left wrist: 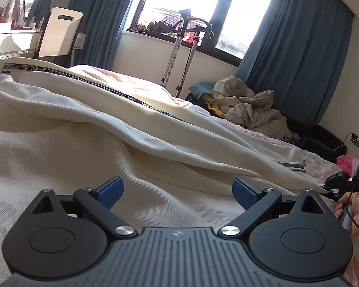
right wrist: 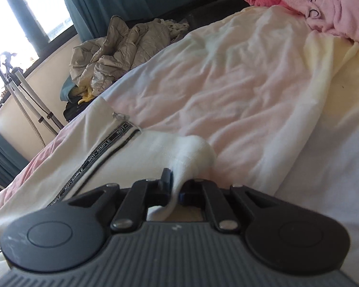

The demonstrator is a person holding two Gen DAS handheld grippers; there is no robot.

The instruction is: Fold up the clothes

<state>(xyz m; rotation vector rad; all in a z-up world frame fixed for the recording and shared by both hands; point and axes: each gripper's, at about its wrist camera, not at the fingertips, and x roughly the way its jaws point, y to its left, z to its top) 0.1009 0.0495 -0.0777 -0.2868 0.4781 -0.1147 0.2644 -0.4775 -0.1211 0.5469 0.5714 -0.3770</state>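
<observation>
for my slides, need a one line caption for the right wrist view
Right gripper shut on a pinched edge of the cream garment with NOT-SIMPLE tape, spread on the bed.

A window stands in the far wall, with teal curtains on both sides of it. Below the window stands a metal stand, and to the right of it lies a crumpled grey quilted jacket. To the left of the window is a white chair. A pink fleece blanket lies far from the window, on the bed.
</observation>
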